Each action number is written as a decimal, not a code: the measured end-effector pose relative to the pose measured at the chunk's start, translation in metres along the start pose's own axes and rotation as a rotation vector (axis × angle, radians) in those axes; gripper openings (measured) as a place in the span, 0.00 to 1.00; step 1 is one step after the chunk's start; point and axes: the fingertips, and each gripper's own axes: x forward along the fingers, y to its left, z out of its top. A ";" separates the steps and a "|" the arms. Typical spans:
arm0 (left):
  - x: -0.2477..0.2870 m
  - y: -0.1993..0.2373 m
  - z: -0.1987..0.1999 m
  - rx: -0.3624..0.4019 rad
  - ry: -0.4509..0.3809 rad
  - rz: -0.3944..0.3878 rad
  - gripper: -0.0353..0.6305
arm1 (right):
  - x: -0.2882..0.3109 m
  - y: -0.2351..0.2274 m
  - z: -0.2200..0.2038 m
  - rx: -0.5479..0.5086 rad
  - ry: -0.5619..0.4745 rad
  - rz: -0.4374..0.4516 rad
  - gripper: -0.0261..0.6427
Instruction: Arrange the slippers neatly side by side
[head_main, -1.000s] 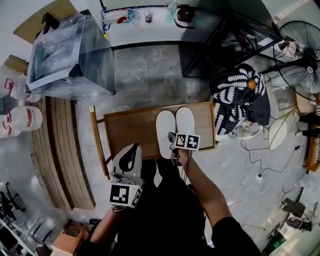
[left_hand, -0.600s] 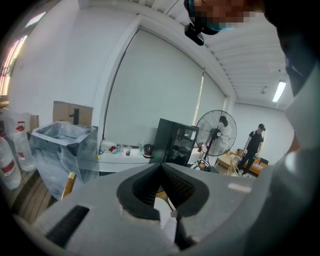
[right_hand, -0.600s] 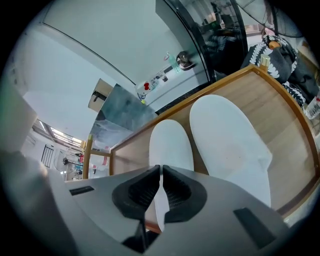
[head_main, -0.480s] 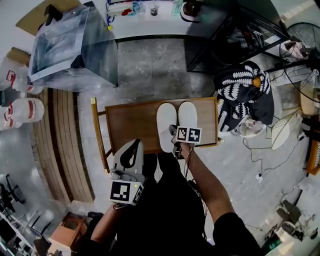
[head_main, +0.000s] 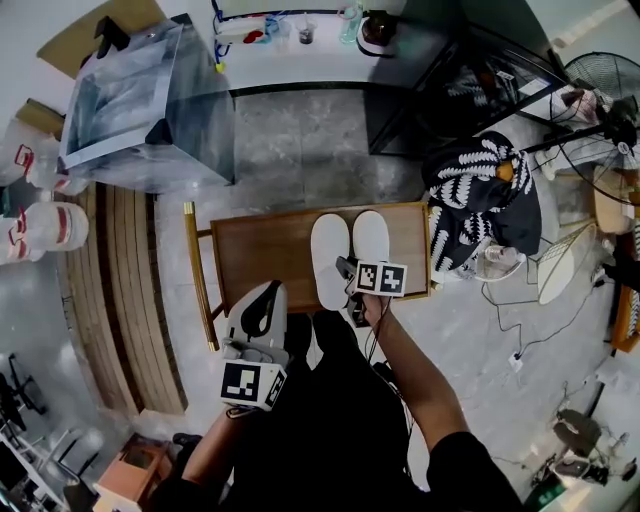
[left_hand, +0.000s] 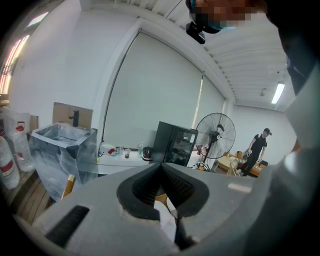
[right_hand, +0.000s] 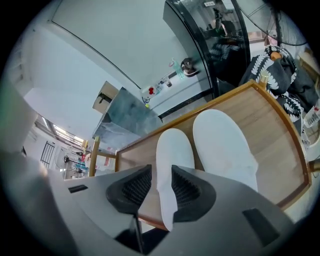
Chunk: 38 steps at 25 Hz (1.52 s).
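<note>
- White and soft-looking, the two slippers lie on the wooden table (head_main: 262, 255). Their toes point to the table's far edge and their heels are at its near edge.
- The inner slipper (head_main: 330, 258) is closer to the table's middle. The outer slipper (head_main: 372, 238) is just beside it, toward the table's end where the patterned cloth (head_main: 480, 170) hangs.
- Their long sides run parallel. I cannot tell if they touch or only nearly touch.
- In your right gripper view, the heel of the inner slipper (right_hand: 172, 152) reaches a little over the table's near edge, while the outer slipper (right_hand: 222, 140) stays on the wood of the table (right_hand: 272, 112).
- Your right gripper (head_main: 347, 270) is at the table's near edge and points down at the inner slipper's heel.
- Its jaws have just been opening and now stand spread. One side of the heel is between them, but the pads do not press on it.
- Your left gripper (head_main: 267, 292) is off the table, in front of its near edge and toward its other end.
- In its own view, the left gripper (left_hand: 161, 165) has its jaws pressed together at the tips.
- A clear plastic box (head_main: 140, 100) stands beyond the table's far corner on your left gripper's side.
- A fan (head_main: 600, 70) stands well apart from the table, past the patterned cloth.
</note>
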 end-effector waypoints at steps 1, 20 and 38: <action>0.000 -0.001 0.002 -0.001 -0.005 -0.001 0.08 | -0.004 0.002 0.003 0.001 -0.009 0.004 0.21; -0.020 -0.018 0.050 0.013 -0.123 -0.031 0.08 | -0.149 0.066 0.079 -0.238 -0.347 -0.005 0.15; -0.042 -0.030 0.062 0.018 -0.175 -0.045 0.08 | -0.295 0.170 0.039 -0.538 -0.690 -0.034 0.08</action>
